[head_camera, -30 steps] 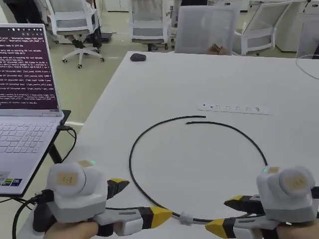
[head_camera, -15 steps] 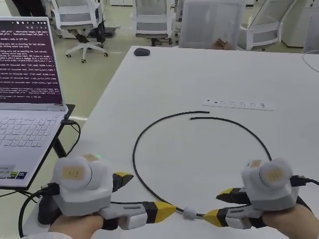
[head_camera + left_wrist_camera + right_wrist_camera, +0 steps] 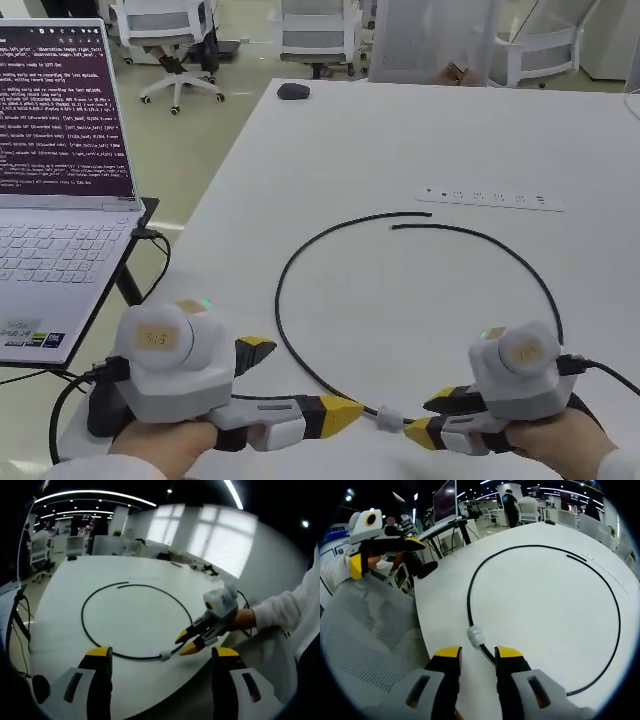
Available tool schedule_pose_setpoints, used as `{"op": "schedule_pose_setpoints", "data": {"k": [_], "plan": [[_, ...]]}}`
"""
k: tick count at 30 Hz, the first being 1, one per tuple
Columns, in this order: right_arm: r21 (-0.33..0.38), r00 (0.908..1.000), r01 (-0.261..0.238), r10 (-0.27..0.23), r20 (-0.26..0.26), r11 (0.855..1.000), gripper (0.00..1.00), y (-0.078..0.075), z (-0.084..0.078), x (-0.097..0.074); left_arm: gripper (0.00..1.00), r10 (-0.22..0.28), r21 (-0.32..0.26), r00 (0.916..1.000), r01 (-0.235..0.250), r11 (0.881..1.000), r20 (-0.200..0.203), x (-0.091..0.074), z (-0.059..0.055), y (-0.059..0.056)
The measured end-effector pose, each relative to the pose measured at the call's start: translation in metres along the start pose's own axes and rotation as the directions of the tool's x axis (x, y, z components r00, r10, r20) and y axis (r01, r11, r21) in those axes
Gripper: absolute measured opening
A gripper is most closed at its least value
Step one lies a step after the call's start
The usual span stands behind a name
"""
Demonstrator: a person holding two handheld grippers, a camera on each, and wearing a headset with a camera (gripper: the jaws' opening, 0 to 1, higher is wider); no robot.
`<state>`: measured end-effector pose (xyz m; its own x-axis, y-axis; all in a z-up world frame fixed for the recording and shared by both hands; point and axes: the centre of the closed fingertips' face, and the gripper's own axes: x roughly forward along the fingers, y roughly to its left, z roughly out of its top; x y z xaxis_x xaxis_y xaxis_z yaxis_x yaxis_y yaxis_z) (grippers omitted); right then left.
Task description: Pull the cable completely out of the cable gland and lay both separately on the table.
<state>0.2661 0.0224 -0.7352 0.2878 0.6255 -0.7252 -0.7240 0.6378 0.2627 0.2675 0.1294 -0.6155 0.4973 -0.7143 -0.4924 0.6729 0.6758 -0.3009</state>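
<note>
1. The white counter (image 3: 420,140) carries the work, and an open laptop (image 3: 60,200) stands off its left side.
2. The black cable (image 3: 277,300) lies on the counter in a wide ring, its two ends overlapping near a white power strip (image 3: 490,198) at the far side.
3. The left gripper (image 3: 298,380) is at the near edge with its jaws wide apart and holding nothing; one yellow tip is near the gland.
4. The right gripper (image 3: 428,417) has its jaws narrowly apart, straddling the cable just beside the gland, with a gap visible in the right gripper view.
5. The small white cable gland (image 3: 388,416) sits threaded on the cable at the counter's near edge, between the two grippers.
</note>
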Motion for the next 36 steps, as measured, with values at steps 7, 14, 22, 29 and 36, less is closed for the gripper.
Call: {"op": "schedule_pose_setpoints", "data": {"k": [7,14,22,29,36], "plan": [[-0.020,0.9998,0.004,-0.004,-0.018,1.000,0.28,-0.004,0.000,0.011,0.81,0.000,-0.009,1.0000,0.001,1.000,0.008,0.000,0.001,0.001],[-0.051,0.9992,-0.005,0.003,-0.040,0.999,0.27,-0.001,-0.003,0.022,0.81,-0.001,-0.018,1.0000,0.001,1.000,0.009,0.000,0.001,0.002],[-0.096,0.9991,0.008,-0.012,-0.040,0.995,0.21,-0.001,-0.004,0.029,0.81,-0.005,-0.021,1.0000,0.005,1.000,-0.005,0.001,-0.002,0.001],[-0.159,0.9991,-0.007,0.000,-0.042,0.987,0.14,0.000,-0.004,0.032,0.81,-0.011,-0.022,0.9999,0.010,1.000,-0.012,0.002,-0.004,0.000],[-0.225,0.9989,-0.012,0.002,-0.046,0.974,0.13,0.001,-0.004,0.033,0.81,-0.014,-0.023,0.9998,0.013,1.000,-0.012,0.002,-0.004,0.000]]}}
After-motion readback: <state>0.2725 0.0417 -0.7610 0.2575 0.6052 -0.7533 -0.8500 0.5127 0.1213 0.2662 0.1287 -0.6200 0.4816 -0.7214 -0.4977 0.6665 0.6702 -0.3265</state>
